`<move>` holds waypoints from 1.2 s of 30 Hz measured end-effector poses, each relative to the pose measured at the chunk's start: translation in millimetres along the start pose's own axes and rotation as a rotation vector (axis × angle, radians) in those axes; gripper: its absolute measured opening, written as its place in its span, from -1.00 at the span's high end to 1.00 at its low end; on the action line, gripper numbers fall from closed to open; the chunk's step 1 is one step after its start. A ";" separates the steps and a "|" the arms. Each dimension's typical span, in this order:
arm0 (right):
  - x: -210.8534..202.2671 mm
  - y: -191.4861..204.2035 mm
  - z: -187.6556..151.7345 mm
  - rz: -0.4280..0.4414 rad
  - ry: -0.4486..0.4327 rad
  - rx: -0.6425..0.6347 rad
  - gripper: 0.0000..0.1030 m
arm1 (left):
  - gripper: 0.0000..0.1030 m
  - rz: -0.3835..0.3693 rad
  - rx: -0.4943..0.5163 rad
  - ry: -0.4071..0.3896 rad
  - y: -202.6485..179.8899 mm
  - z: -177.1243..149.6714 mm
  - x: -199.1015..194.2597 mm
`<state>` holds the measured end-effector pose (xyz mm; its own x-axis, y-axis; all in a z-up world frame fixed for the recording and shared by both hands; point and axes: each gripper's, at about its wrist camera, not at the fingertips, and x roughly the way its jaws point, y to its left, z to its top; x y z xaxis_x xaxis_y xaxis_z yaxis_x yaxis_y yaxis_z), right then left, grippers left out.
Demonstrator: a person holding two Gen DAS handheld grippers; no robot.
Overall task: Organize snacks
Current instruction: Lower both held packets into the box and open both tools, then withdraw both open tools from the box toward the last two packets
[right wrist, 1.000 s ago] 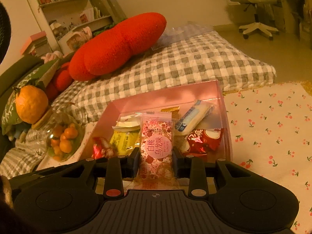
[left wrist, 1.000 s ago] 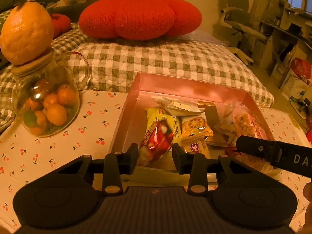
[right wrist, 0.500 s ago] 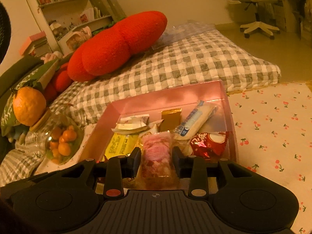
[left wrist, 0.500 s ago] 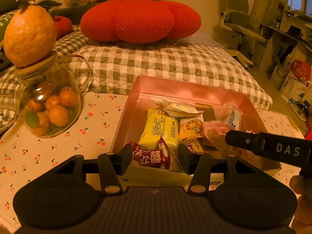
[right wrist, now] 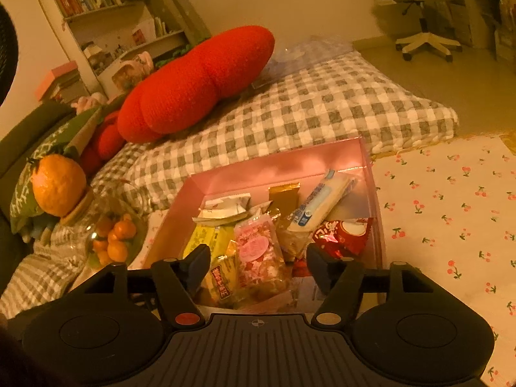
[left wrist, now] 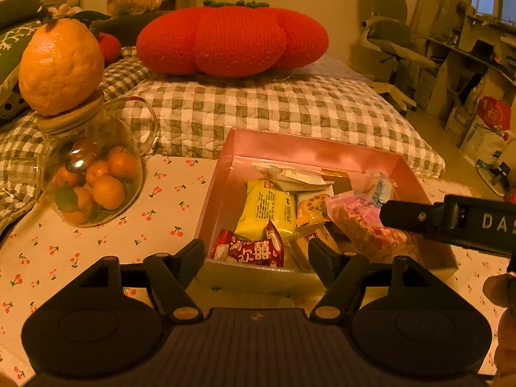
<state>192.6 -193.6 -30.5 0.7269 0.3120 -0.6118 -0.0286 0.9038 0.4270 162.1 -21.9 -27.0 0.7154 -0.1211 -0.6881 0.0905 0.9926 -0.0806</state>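
Through my left view, the left tongs (left wrist: 256, 253) are spreading clear of the red packet (left wrist: 250, 251) so it rests in the box (left wrist: 214, 200); through my right view, the right tongs (right wrist: 258, 264) are likewise opening, leaving the pink packet (right wrist: 258, 254) lying inside.

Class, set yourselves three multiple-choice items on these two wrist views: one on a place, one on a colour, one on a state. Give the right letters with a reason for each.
1. Where does the large orange sit?
A. in the box
B. on the jar's lid
C. on the cushion

2. What colour is the snack box?
A. pink
B. blue
C. green

3. The pink packet is
A. clamped by the right gripper
B. lying loose in the box
C. on the tablecloth

Answers: B, it rests on the glass jar; A, its walls are pink; B, the right gripper is opening, its fingers clear of the packet.
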 end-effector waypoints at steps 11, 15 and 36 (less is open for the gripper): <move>-25.1 5.4 -11.3 -0.033 0.034 -0.067 -0.50 | -0.65 0.024 0.019 0.048 9.6 -11.0 -20.1; -36.2 2.9 -16.1 -0.051 0.033 -0.079 -0.64 | -0.73 0.027 0.021 0.061 15.5 -15.2 -27.1; -64.1 -2.3 -48.7 -0.144 0.082 -0.156 -0.70 | -0.87 0.097 0.030 0.182 24.6 -45.8 -39.0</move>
<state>112.6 -201.4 -24.8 0.6732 0.1933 -0.7137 -0.0389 0.9732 0.2268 104.7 7.4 -35.1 0.5849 -0.0195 -0.8109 0.0499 0.9987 0.0120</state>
